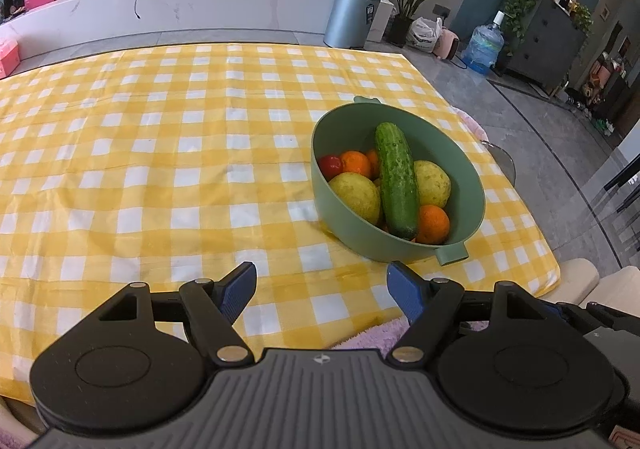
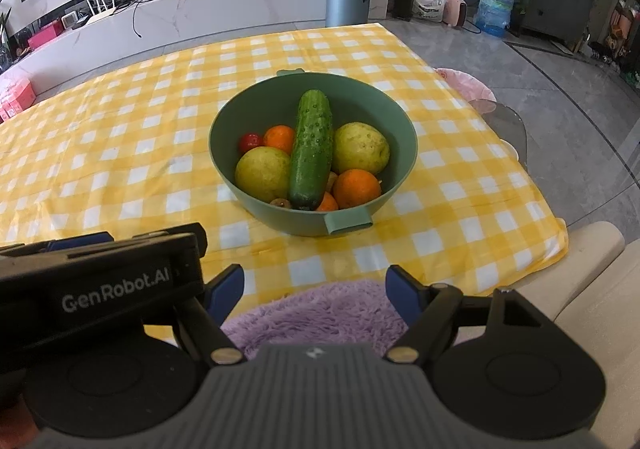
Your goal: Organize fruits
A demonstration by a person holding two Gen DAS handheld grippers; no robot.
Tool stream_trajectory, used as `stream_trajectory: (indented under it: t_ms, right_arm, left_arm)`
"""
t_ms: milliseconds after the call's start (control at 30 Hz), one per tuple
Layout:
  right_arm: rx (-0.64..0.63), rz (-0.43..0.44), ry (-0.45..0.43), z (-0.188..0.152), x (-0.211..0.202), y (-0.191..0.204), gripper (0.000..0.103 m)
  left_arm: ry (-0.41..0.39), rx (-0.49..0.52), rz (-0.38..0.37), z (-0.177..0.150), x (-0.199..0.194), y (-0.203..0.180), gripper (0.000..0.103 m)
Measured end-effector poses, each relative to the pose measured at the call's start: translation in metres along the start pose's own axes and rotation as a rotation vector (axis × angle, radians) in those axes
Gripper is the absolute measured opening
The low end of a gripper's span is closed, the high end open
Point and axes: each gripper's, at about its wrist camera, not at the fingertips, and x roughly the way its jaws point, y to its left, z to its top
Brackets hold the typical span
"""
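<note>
A: Where is the fruit now, and how do the tools stand?

B: All the fruit I can see is inside the green bowl (image 2: 313, 153), which stands on the tabletop (image 2: 120, 129) with the yellow checked cloth. The left tool (image 1: 321, 281) is spread wide and holds nothing. The right tool (image 2: 315, 285) is also spread and holds nothing. Both hover at the near edge, well apart from the bowl.

A: Which tool is nearer to the bowl?

B: In the right wrist view the bowl lies straight ahead of the right tool. In the left wrist view it lies ahead and to the right. So I judge the right tool has the more direct way.

A: What is in the bowl?

B: A cucumber (image 2: 311, 149) lies on top, with its long axis running away from the tools, almost in line with the right tool's fingers. Two yellow-green pears (image 2: 262, 173) lie on either side of it. There are also oranges (image 2: 357, 188), a small red fruit (image 2: 251, 142) at the far left, and something brown at the near wall, too hidden to name.

A: Is the task early or late?

B: I cannot decide. Fruit gathered in the bowl fits a finished sorting, or a full bowl waiting to be unpacked.
</note>
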Motion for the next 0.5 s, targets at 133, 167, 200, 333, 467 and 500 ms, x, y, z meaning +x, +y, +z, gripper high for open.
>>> stream_trajectory:
  t_ms: [133,167,200,333,467,500]
  right_arm:
    - [-0.004,-0.002,0.002,-0.0002,-0.0001,0.0007,0.075]
    - [-0.004,0.001,0.002,-0.0002,0.0000,0.0003,0.075]
    - [-0.002,0.002,0.002,-0.0003,0.0001,0.0004,0.075]
    - [-0.004,0.001,-0.001,0.0001,-0.0011,0.0006,0.075]
    - [-0.015,0.000,0.000,0.0000,-0.0020,0.0021,0.075]
    - [-0.016,0.000,-0.002,0.0002,-0.0025,0.0027,0.075]
  left_arm:
    - [0.002,0.002,0.003,-0.0004,-0.0005,-0.0004,0.087]
    - [0.002,0.003,0.003,-0.0004,-0.0004,-0.0004,0.087]
    - [0.001,0.003,0.002,-0.0004,-0.0008,-0.0005,0.087]
    - [0.002,0.001,-0.002,-0.0005,-0.0007,-0.0009,0.087]
    - [0.002,-0.002,-0.009,0.0003,-0.0020,-0.0007,0.087]
    - [0.001,-0.004,-0.010,0.0003,-0.0020,-0.0007,0.087]
